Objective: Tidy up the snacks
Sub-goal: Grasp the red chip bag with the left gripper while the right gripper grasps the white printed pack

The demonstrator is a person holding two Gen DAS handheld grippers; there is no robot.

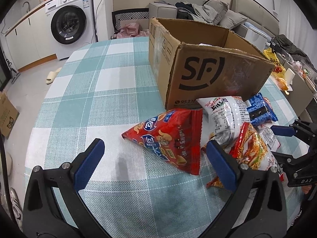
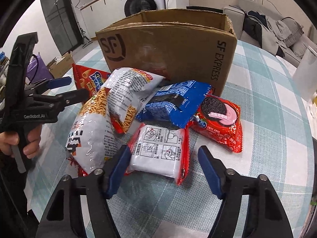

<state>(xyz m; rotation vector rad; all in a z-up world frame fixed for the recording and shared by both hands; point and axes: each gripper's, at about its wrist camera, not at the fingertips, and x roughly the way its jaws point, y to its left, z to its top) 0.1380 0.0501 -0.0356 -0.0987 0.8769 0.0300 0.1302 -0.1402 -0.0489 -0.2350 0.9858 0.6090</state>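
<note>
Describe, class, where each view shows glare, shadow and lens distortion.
Left wrist view: the fisheye bows the plaid tablecloth and darkens the corners; a soft shadow lies between the left gripper fingers. Right wrist view: glare glints on the white noodle-snack bag and blue cookie pack; the SF cardboard box bulges.

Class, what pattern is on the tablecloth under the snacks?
A plaid check of teal and white on the tablecloth, clearest in the left wrist view.

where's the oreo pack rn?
Right wrist view, right of centre: the Oreo pack lies flat on the table, against the blue packet, before the cardboard box.
</note>
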